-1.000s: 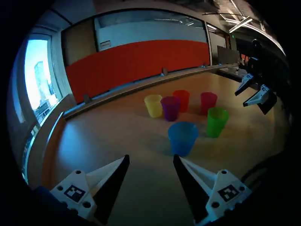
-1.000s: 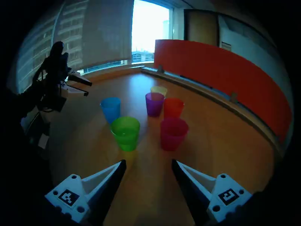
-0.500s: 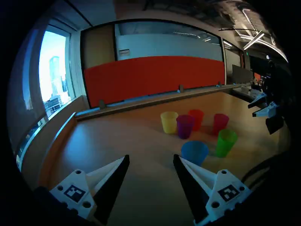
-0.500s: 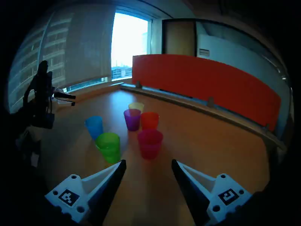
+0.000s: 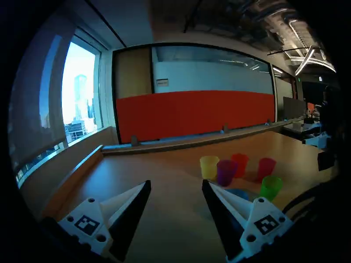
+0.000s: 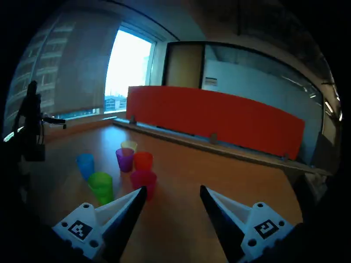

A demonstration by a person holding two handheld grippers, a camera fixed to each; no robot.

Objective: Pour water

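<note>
Several plastic cups stand grouped on the wooden table [image 5: 145,175]: yellow [image 5: 209,166], purple [image 5: 225,172], orange-red [image 5: 239,164], magenta [image 5: 266,168] and green [image 5: 270,187]. A blue cup [image 5: 239,193] is half hidden behind my left gripper's right finger. My left gripper [image 5: 175,184] is open, empty, well short of the cups. In the right gripper view the yellow [image 6: 129,145], purple [image 6: 125,159], orange-red [image 6: 142,160], magenta [image 6: 143,179], green [image 6: 101,186] and blue [image 6: 85,165] cups sit left of centre. My right gripper [image 6: 172,188] is open and empty. The left gripper [image 6: 53,120] shows far left.
A long red partition [image 5: 193,111] runs along the table's far edge, with a bright window [image 5: 79,105] to its left. In the right gripper view the red partition [image 6: 210,116] and window [image 6: 127,70] lie behind the cups. A person's dark shape [image 6: 30,118] stands at the left.
Both grippers have drawn back and tilted up: the cups look smaller and lower in each view, and more wall and ceiling show. Both stay open.
</note>
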